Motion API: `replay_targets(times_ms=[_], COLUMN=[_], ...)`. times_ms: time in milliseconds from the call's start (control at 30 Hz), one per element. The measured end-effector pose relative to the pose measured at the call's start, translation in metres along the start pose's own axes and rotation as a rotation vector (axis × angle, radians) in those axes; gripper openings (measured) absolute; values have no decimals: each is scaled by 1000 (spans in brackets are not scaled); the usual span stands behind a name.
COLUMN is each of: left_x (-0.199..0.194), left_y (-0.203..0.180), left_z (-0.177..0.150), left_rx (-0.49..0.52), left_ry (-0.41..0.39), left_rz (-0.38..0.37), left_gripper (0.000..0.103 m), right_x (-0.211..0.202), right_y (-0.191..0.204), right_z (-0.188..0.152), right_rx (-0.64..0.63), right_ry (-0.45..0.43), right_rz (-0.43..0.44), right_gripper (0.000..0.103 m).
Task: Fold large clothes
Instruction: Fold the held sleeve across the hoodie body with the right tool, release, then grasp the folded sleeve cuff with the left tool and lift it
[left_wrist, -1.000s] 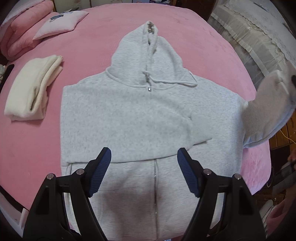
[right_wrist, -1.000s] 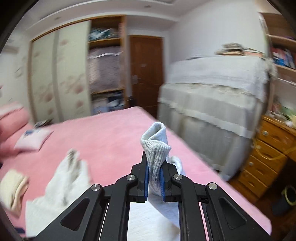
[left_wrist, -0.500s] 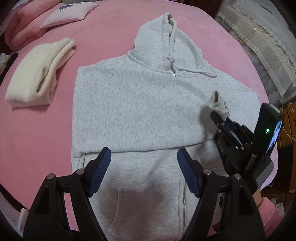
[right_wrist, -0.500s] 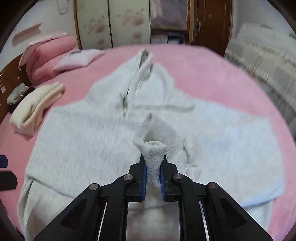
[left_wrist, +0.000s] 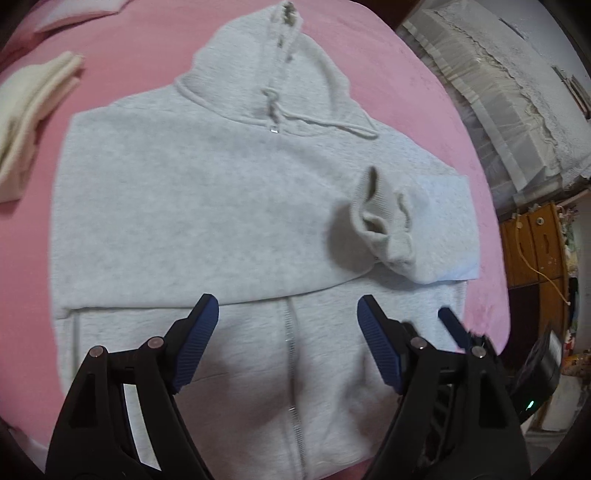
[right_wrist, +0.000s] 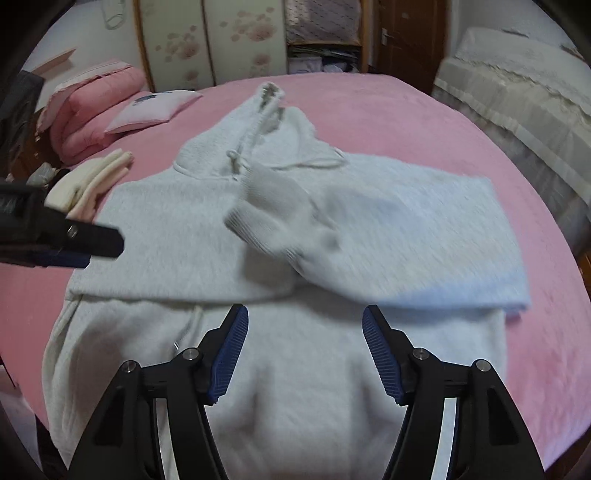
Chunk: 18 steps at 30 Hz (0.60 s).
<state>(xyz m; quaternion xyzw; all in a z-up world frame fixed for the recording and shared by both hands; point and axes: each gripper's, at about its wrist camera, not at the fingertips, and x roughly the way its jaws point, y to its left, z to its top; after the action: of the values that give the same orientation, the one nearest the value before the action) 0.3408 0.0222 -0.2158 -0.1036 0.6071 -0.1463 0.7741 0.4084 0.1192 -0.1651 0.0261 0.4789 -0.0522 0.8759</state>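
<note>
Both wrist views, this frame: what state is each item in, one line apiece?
Grey hoodie: flat on the pink bed, front up, zipper closed, both sleeves folded across the chest.
Right sleeve cuff: released, lying crumpled on the chest.
Left gripper: jaws open, empty, over the hem.
Right gripper: jaws open, empty.
Cream garment: folded, beside the hoodie.
Pink quilt: folded, at the headboard.

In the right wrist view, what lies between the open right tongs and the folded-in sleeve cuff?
Only the grey hoodie's lower front; nothing else lies between the right tongs and the sleeve cuff, as the right wrist view shows.
</note>
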Motion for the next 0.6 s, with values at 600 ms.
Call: replay_targets(times_ms=[600], left_x=[121], left_y=[-46], left_z=[50], left_rx=[-384], left_ry=[41], left_rz=[-284], left_gripper=[72], right_x=[-6], right_y=[-184], right_z=[-82], right_rx=[310], right_ry=[134], right_rz=[-156], right_gripper=[72])
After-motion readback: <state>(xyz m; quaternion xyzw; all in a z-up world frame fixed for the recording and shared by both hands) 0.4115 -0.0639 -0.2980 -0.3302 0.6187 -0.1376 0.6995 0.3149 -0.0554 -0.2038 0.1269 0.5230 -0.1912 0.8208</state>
